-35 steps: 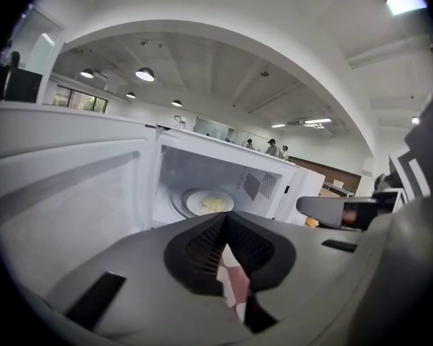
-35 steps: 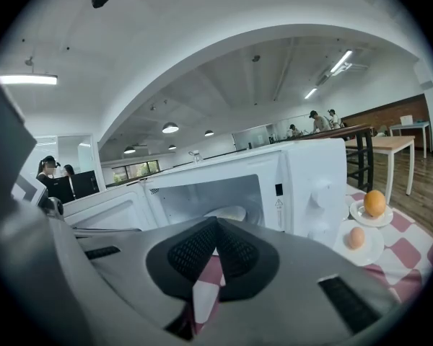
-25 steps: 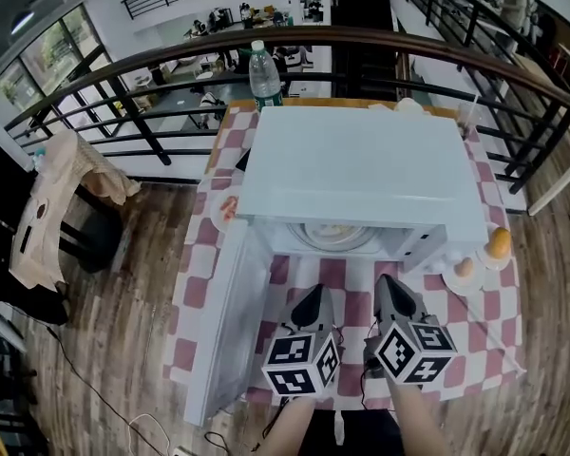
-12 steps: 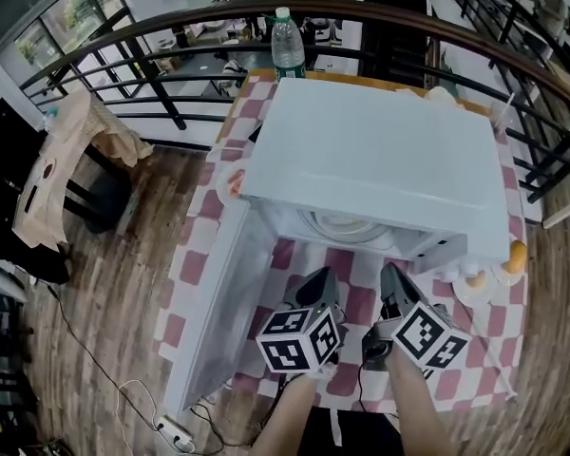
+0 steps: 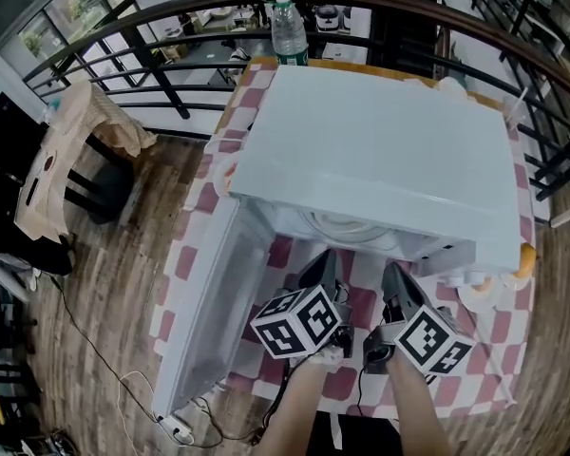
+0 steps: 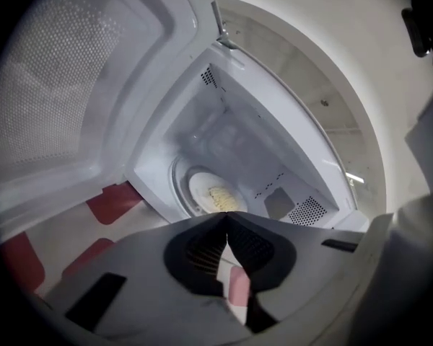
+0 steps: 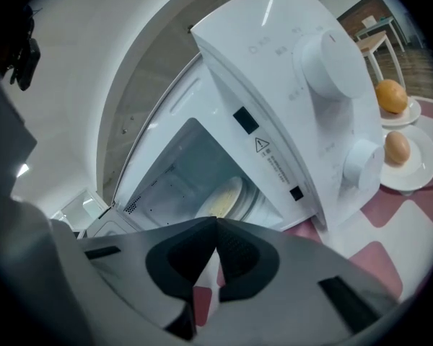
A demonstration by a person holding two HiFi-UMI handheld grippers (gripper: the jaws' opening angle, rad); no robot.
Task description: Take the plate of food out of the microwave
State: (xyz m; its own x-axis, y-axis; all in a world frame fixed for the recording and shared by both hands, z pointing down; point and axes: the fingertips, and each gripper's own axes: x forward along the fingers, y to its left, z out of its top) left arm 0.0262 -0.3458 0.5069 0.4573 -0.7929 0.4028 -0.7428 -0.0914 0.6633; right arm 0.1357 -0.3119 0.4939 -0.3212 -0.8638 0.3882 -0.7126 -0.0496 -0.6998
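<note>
A white microwave (image 5: pixel 380 150) stands on a red-and-white checked table, its door (image 5: pixel 209 302) swung open to the left. Inside, on the turntable, lies a white plate of yellowish food (image 6: pixel 215 193), also seen as the plate (image 7: pixel 222 200) and as a sliver of plate (image 5: pixel 347 226) under the roof edge. My left gripper (image 5: pixel 326 259) is shut and empty, just in front of the opening, its tips (image 6: pixel 226 218) pointing at the plate. My right gripper (image 5: pixel 394 275) is beside it, shut and empty, below the control panel (image 7: pixel 325 107).
Right of the microwave, small white plates hold an egg (image 7: pixel 397 147) and an orange fruit (image 7: pixel 391 96). A water bottle (image 5: pixel 289 28) stands behind the microwave by a black railing (image 5: pixel 123 55). A cloth-draped chair (image 5: pixel 76 150) is on the wooden floor at left.
Both grippers have crept a little forward toward the microwave opening, still shut. The head view has shifted, so the microwave looms larger and the door shows more.
</note>
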